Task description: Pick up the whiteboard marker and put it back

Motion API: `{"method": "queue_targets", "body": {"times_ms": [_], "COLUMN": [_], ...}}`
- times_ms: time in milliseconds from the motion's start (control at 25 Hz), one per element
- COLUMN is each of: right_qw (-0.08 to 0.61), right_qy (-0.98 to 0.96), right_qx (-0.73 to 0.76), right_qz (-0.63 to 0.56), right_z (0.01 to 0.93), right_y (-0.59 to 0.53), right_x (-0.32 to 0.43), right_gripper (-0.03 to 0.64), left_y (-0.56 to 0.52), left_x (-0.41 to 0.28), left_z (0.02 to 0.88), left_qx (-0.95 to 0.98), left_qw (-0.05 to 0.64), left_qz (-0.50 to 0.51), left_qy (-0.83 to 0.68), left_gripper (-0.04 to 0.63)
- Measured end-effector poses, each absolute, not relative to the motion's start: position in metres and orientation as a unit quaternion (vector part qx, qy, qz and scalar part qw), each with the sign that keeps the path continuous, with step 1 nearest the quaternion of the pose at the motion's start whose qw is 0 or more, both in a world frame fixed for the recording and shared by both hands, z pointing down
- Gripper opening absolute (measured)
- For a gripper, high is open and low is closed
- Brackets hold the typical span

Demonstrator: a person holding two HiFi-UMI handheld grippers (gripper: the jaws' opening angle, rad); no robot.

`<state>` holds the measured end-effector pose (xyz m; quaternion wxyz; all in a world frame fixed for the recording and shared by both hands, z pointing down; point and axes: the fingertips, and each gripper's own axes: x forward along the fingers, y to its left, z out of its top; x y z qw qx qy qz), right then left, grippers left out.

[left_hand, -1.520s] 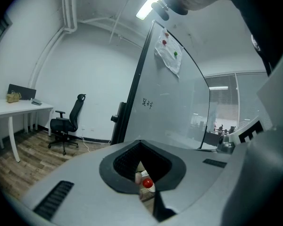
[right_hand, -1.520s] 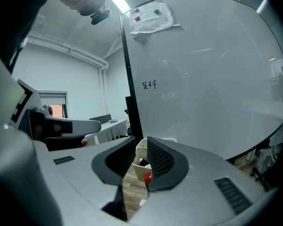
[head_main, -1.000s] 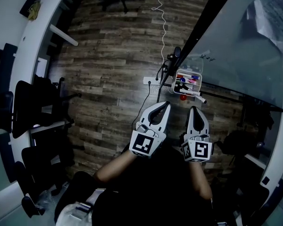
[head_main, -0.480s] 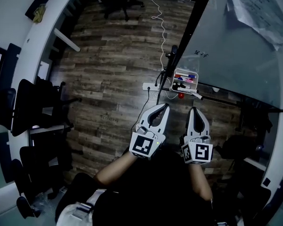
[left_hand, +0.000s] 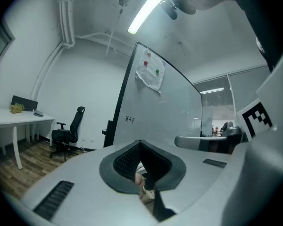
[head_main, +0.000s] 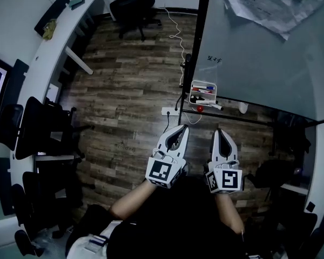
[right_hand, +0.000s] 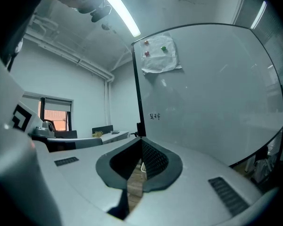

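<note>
- Down by the whiteboard (head_main: 259, 53) frame, whiteboard marker (head_main: 209, 105) lies just beside the pen tray (head_main: 204, 82), well apart from both claws.
- My left claw (head_main: 181, 128) is pressed together, nothing in it.
- My right claw (head_main: 220, 131) is pressed together too, empty, next to the left one.

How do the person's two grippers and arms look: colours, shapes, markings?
The left gripper and right gripper are light grey, each with two tapering jaws lined by dark ribbed pads. Each carries at its rear a white cube printed with black square markers. No cables show. The person wears a dark top; the forearms look bare.
</note>
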<state>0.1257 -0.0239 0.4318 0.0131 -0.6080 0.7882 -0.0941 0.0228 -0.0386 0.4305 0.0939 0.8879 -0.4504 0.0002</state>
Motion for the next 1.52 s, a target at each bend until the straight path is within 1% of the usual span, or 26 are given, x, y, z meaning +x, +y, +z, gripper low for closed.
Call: {"method": "queue_targets", "body": {"times_ms": [360, 600, 880, 1520], "right_qw": [0.027, 0.031, 0.036, 0.024], "right_qy": [0.797, 0.795, 0.790, 0.785], "right_qx": [-0.597, -0.599, -0.605, -0.611], "right_qz": [-0.091, -0.095, -0.097, -0.098], "right_z": [0.419, 0.418, 0.420, 0.424], "right_y": [0.018, 0.031, 0.031, 0.012], "right_x": [0.127, 0.125, 0.121, 0.113], "right_gripper": [0.014, 0.014, 0.014, 0.014], "left_y": [0.008, 0.019, 0.011, -0.012], "left_x": [0.027, 0.028, 0.024, 0.022], "left_z": [0.420, 0.419, 0.414, 0.418], "left_qx": [0.886, 0.892, 0.897, 0.906], "left_qw": [0.088, 0.082, 0.079, 0.090], "left_qz": [0.005, 0.007, 0.001, -0.004], "left_qy": [-0.456, -0.444, -0.435, -0.414], "left_gripper": [0.008, 0.008, 0.008, 0.008]}}
